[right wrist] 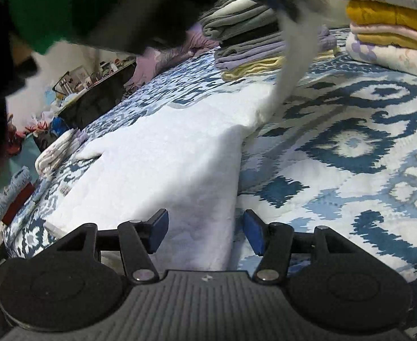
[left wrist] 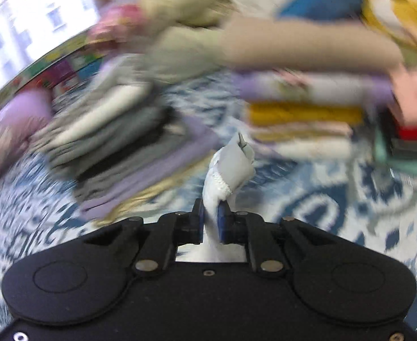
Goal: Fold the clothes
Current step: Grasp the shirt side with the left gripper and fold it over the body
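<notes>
Left gripper [left wrist: 209,221] pinches white garment [right wrist: 165,153] corner, lifted; right gripper [right wrist: 205,234] wide, straddling its near edge on the bedspread [right wrist: 350,147]. Step: fold-over, likely. Next: carry corner across, lay flat. Beyond: folded stacks [right wrist: 253,37].

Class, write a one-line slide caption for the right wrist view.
Open right tongs straddle the edge of a white garment spread on the blue patterned bedspread, folded stacks behind.
</notes>
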Demonstrator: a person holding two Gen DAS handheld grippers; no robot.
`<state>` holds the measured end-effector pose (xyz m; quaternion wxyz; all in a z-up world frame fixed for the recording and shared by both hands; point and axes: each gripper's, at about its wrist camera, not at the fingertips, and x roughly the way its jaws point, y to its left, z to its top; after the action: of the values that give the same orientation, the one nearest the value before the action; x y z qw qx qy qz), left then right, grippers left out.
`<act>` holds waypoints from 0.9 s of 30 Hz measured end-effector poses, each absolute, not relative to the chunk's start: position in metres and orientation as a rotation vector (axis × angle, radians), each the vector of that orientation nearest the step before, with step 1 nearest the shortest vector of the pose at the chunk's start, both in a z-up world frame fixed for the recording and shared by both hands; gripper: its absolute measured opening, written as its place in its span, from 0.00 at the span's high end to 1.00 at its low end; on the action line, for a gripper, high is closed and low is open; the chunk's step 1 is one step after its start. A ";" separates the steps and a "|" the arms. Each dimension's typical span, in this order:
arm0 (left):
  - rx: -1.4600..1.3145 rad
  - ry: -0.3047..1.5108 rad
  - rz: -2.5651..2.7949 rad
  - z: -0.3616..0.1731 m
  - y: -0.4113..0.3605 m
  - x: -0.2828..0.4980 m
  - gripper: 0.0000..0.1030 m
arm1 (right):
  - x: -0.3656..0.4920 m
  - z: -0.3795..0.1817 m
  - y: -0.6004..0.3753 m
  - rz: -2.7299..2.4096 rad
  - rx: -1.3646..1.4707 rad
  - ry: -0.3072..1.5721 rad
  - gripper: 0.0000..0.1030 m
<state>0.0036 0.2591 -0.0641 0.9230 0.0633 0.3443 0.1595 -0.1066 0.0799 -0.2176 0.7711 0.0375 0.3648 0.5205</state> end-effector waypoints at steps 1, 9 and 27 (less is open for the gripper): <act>0.087 0.690 0.344 -0.058 0.271 -0.007 0.91 | -0.109 -0.216 0.080 1.129 0.067 0.784 0.40; -0.175 0.595 0.479 -0.047 0.346 -0.083 0.92 | -0.121 -0.216 0.083 1.102 -0.004 0.760 0.38; -0.487 0.492 0.667 -0.112 0.434 -0.199 0.92 | -0.166 -0.191 0.103 1.285 -0.177 0.495 0.59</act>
<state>-0.1990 0.4342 -0.1118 0.8867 -0.2342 0.2368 0.3206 -0.1663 0.1028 -0.1907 0.7686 -0.0816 0.2280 0.5921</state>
